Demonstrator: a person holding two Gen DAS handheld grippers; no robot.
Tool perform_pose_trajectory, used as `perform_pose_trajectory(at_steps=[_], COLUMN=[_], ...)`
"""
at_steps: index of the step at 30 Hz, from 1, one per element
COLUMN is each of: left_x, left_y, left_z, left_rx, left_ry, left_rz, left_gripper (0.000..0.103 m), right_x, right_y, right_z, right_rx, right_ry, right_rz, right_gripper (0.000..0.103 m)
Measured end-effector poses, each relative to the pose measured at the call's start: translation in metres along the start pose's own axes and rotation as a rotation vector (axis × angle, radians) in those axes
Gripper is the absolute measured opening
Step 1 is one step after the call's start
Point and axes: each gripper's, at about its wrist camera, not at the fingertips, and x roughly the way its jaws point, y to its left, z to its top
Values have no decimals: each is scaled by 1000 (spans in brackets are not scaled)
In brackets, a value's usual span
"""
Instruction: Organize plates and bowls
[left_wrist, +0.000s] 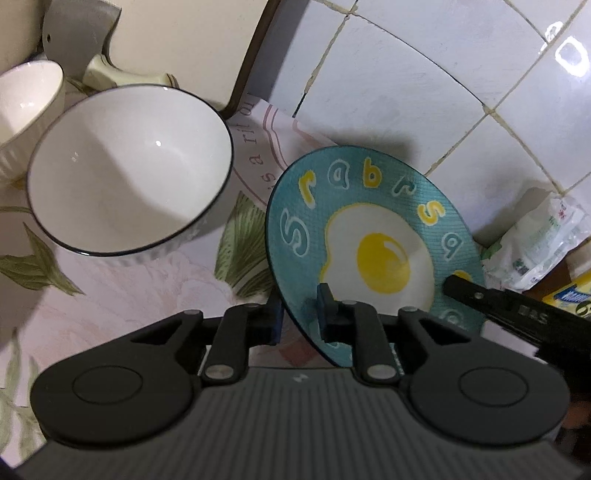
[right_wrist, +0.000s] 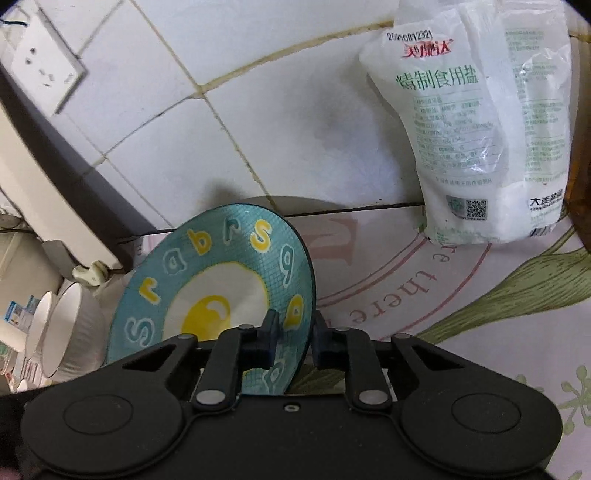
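Teal fried-egg plate (left_wrist: 373, 236) is being held tilted on edge above the floral-covered desk (left_wrist: 122, 295), its lower rim being pinched by both the left hand-held gripper (left_wrist: 301, 314) and the right hand-held gripper (right_wrist: 293, 334). White bowl (left_wrist: 129, 170) is being kept just beside it; a salt bag (right_wrist: 476, 125) is leaning against the tiled wall (right_wrist: 280, 110).

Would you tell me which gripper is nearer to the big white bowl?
Left. The left gripper grips the egg plate beside the white bowl; the right gripper holds its far edge.
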Motion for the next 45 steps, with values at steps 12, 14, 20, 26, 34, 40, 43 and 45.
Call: perform_pose_trajectory(at_steps=[12,14,20,26,34,40,43,45], left_x=[-57,-73,-123,-167,-203,-196,-186,-181], left_y=[-15,-18,-28,-31,-36,-39,-39,-39], left_z=[-18,-19,-26,-39,-63,-90,-105,-114], left_rx=[128,148,211,248,275,313,317,318], left_ry=[-48,-40,-54,-61,-64,-3,37,58], left_rz=[1,-2,-18,-55,-85,-83,-78,-77], left_gripper=[18,18,18,18,18,19,19,19], right_x=[-58,-71,-116,-166,-209,-217,-217,-216], right_y=[16,21,33,47,53,40,30,25], right_z=[-18,-21,-33,-45,-71,-104,-124,-134], right_rx=[-22,-12,11,17,16,57,90,107], right_ry=[-58,-67,-106,-132,-160,-141,-114,-100], right_rz=[25,27,62,104,96,54,34,22], right_gripper=[17,17,18,19,19,19,19,19])
